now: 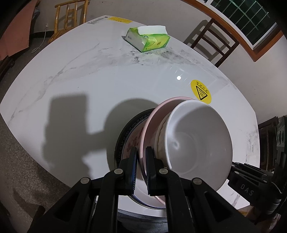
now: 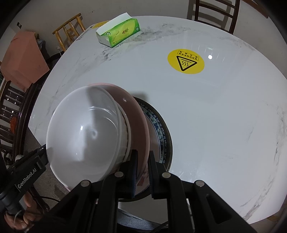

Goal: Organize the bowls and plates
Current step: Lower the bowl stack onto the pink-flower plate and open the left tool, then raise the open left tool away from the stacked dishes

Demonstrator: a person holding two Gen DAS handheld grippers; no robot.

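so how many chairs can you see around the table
3 at least: a light wooden chair behind the far corner, a dark chair on the far side near the window, another dark chair at the near left edge. More may be hidden.

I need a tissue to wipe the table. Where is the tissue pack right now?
The green tissue pack lies at the far side of the marble table, beyond the stacked dishes and past the yellow sticker.

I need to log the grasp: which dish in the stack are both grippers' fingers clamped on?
The pink plate: both grippers pinch its rim. The white bowl sits in it, ungripped, and the blue-patterned plate lies underneath on the table.
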